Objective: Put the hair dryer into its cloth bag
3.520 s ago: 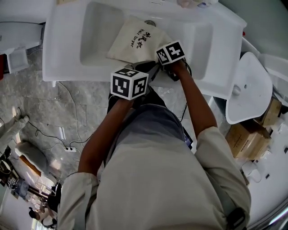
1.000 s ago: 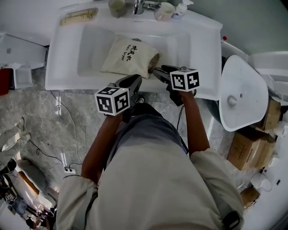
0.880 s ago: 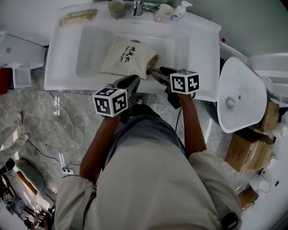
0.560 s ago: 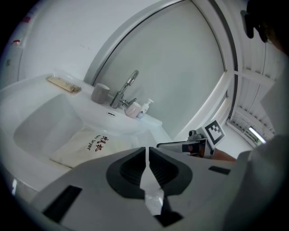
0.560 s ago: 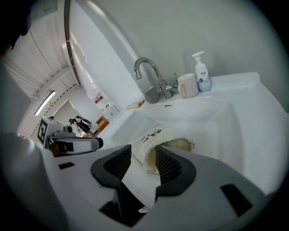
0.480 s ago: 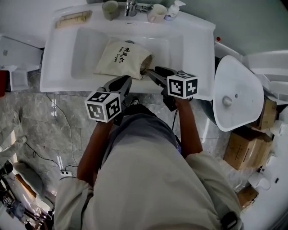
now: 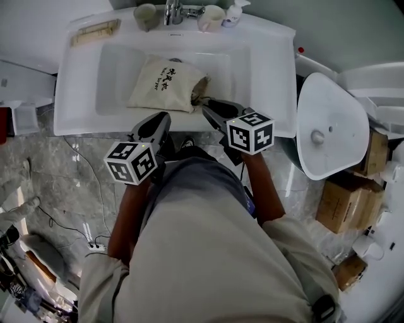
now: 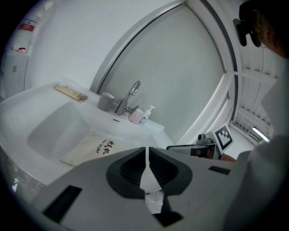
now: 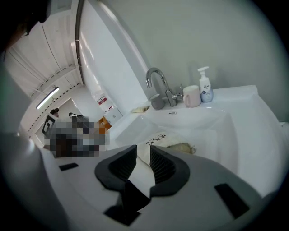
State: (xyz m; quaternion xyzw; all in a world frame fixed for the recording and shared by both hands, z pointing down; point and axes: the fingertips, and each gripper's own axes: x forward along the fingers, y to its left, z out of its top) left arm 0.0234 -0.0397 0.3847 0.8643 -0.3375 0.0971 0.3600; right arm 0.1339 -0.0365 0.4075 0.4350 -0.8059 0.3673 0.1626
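- Head view: the cloth bag [image 7: 163, 85] lay flat in the basin of the white sink [image 7: 271, 69], nearer the basin's front edge, with its gathered mouth turned to the right edge.
- The bag looked filled. The hair dryer itself could not be made out.
- The left gripper [image 7: 165, 117] hung over the sink's front edge, just clear of the bag's near left corner.
- The right gripper [image 7: 208, 107] hung over the same edge, near the bag's mouth but apart from it.
- A faucet [image 7: 170, 9], two cups and a soap bottle [image 7: 233, 12] stood along the sink's rear edge.
- A toilet lid [image 7: 328, 129] stood beyond the sink's right edge.
- Left gripper view: the left gripper's [image 8: 147, 149] fingers were closed to a thin slit, with nothing between them.
- Beyond them the cloth bag [image 8: 92, 146] lay in the basin below the faucet [image 8: 128, 97].
- Right gripper view: the right gripper's [image 9: 143, 151] fingers were closing, with a clear gap and nothing held between them.
- Past the fingers the cloth bag [image 9: 168, 141] lay in the basin, its mouth towards the right edge.
- The faucet [image 9: 158, 81] and the soap bottle [image 9: 205, 88] stood at the rear edge.
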